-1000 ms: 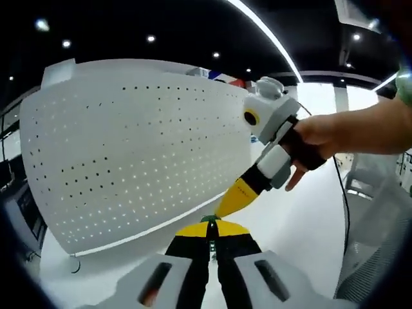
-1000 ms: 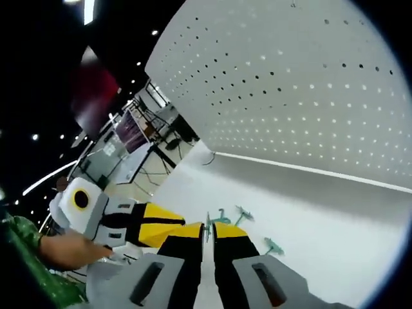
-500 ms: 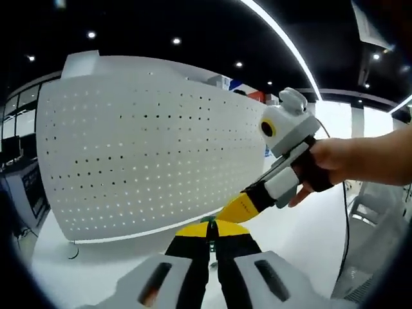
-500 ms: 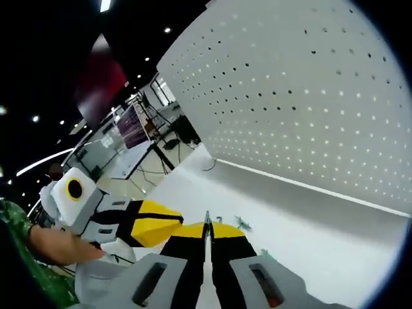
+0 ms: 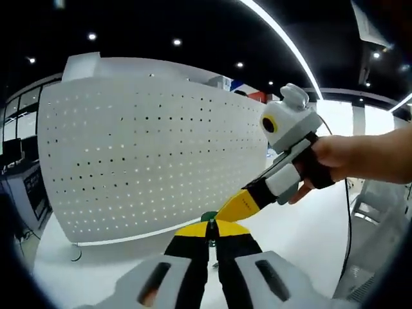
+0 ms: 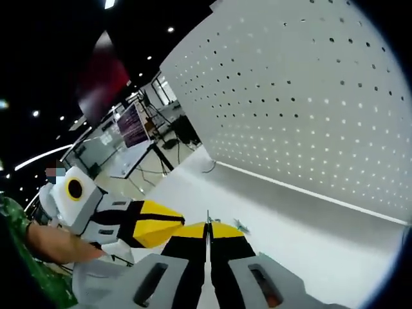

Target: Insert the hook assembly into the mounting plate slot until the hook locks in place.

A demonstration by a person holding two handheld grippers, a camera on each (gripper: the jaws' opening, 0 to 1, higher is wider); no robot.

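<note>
Left gripper view: both grippers held shut in front of the pegboard

Left gripper view showed the left gripper (image 5: 210,226) with its yellow-tipped jaws closed together, a small green hook (image 5: 208,218) pinched at their tips. Beyond them stood the pegboard (image 5: 148,161), a white perforated plate upright on the white worktop (image 5: 302,235). From the right came the right gripper (image 5: 233,207), held by a hand (image 5: 331,158), its yellow tip just beside the left gripper's tip and close to the pegboard's lower edge.

In the right gripper view the right gripper (image 6: 207,229) also had its jaws closed, with a thin dark sliver between the tips; what it was could not be told. The pegboard (image 6: 302,103) rose ahead and to the right. A small green hook part (image 6: 242,225) lay on the worktop (image 6: 290,219) just beyond the jaws. The left gripper (image 6: 164,219) reached in from the left, its yellow tip beside the right one's, with a hand (image 6: 55,241) and a green sleeve (image 6: 16,222) behind it
</note>
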